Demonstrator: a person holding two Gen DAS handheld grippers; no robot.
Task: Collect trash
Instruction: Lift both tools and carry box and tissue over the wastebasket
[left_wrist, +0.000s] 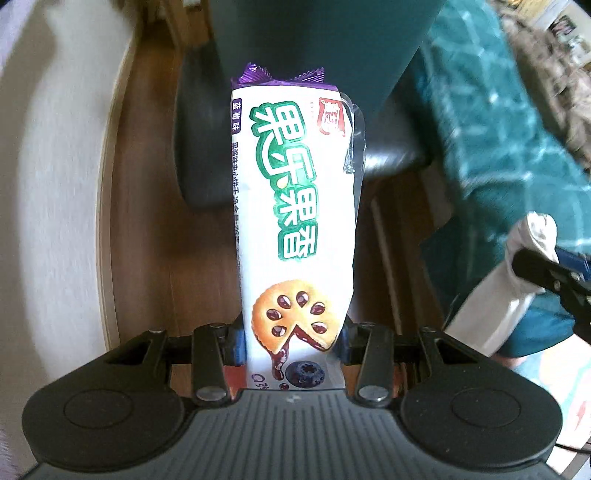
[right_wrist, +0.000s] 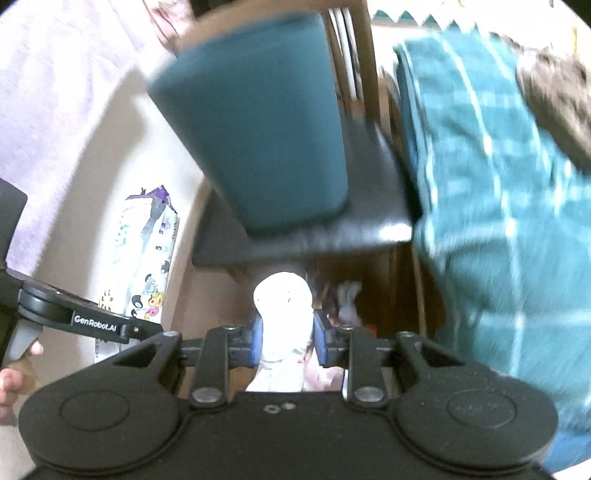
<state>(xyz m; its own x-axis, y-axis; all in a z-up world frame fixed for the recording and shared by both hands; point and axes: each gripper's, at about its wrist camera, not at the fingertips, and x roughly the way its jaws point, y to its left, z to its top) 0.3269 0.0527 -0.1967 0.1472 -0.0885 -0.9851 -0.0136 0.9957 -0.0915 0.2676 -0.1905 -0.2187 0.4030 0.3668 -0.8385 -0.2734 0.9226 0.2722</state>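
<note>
A long white biscuit wrapper with green lettering, a purple crimped end and a biscuit picture stands between the pads of my left gripper, which is shut on its lower end. In the right wrist view the same wrapper hangs at the left, under the left gripper's black frame. My right gripper is shut on a crumpled white tissue that sticks up between its blue pads. A teal bin stands on a dark chair seat ahead; its side fills the top of the left wrist view.
A teal checked blanket hangs at the right. A pale round table edge curves along the left. Brown wooden floor lies below, with small bits of litter under the chair. A hand shows at the lower left.
</note>
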